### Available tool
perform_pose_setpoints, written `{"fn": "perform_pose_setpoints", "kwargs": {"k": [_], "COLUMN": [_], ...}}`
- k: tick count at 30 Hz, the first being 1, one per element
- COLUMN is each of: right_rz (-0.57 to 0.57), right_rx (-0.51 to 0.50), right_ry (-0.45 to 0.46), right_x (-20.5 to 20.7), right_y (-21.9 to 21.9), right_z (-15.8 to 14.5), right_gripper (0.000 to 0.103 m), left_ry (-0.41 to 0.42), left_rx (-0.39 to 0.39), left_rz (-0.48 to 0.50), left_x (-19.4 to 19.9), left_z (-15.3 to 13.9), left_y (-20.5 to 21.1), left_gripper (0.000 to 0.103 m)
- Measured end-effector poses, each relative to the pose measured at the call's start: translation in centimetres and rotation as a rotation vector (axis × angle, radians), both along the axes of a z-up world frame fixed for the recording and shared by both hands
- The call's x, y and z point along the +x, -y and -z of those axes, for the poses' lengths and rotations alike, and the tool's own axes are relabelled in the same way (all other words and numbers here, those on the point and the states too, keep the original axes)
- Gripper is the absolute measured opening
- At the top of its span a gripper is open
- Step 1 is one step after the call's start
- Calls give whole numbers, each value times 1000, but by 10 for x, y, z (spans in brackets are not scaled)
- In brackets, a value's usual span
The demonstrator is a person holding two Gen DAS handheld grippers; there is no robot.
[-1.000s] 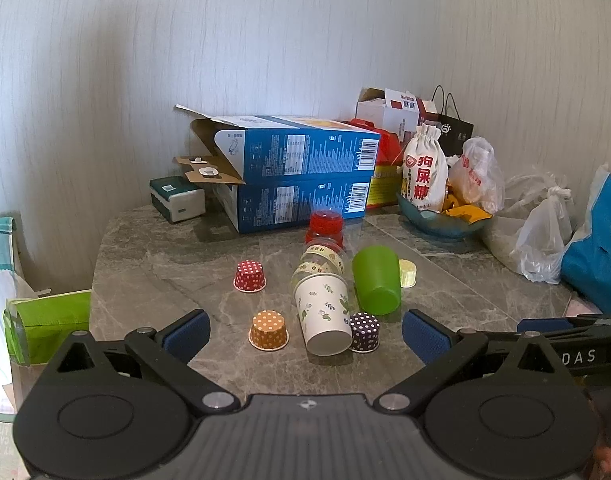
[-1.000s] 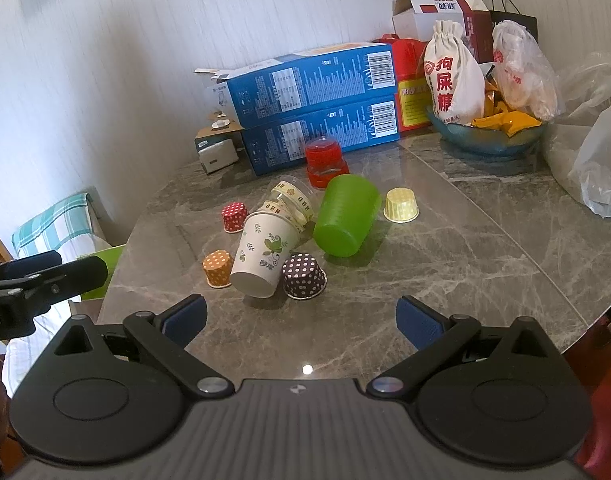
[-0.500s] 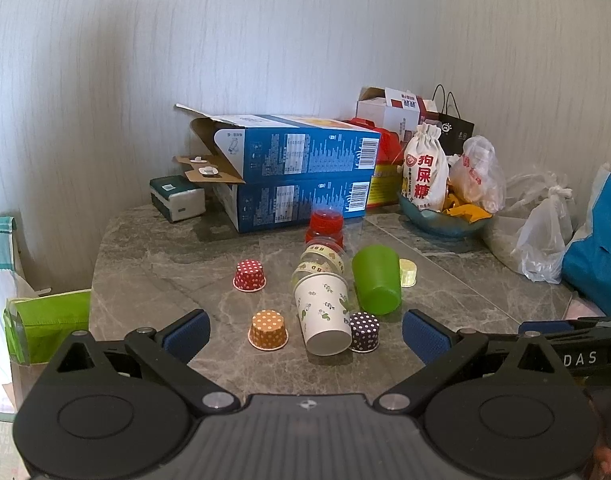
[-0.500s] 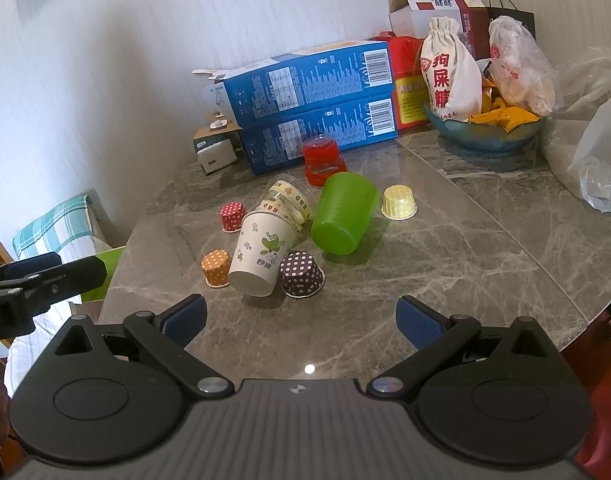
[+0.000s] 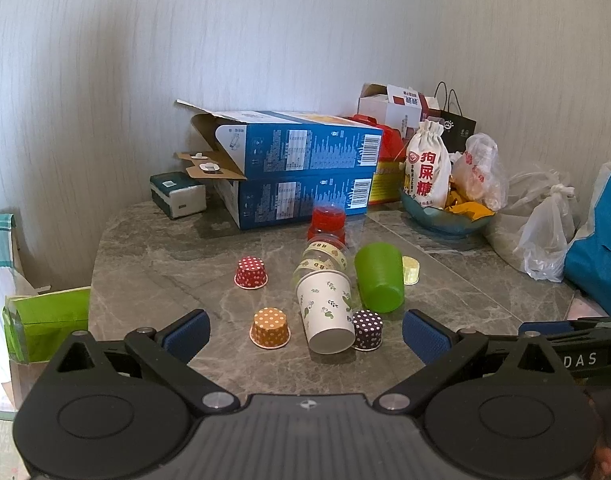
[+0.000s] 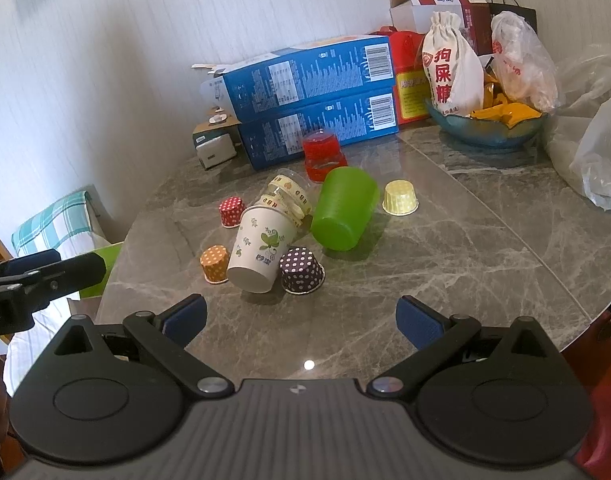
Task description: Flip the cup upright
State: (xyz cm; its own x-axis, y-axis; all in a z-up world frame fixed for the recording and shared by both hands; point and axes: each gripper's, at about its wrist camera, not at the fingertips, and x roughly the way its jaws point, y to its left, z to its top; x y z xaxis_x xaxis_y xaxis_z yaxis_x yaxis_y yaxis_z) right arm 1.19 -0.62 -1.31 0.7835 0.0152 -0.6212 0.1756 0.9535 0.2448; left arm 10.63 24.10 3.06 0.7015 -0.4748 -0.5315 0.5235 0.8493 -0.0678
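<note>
A green plastic cup lies on its side on the grey marble table. A white paper cup with a leaf print lies on its side beside it, and a clear cup with a tape band lies behind. A red cup stands upside down further back. My left gripper is open and empty, short of the cups. My right gripper is open and empty, short of them too.
Small dotted cupcake liners stand around the cups: red, orange, purple, yellow. Blue boxes, a bowl with bags and plastic bags line the back and right. The table's edge runs at the left.
The right gripper has drifted slightly, so the cups sit a little lower and further left in its view. The left gripper's view is unchanged. Both stay open.
</note>
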Motion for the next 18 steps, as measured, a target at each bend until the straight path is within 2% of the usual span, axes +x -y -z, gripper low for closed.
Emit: {"fn": "perform_pose_setpoints", "kwargs": {"k": [12,18], "right_rz": [13,22], "right_rx": [27,40], "right_ry": [0,-10], "right_x": [9,36], "right_y": [4,15], "right_z": [3,6], "right_gripper": [102,102], "left_ry": [-2,1], "left_rx": [-2,-1], "left_rz": [0,-12], "left_x": [12,29], "left_z": [3,6], "left_y": [-3,-5], "left_gripper": [103,103]}}
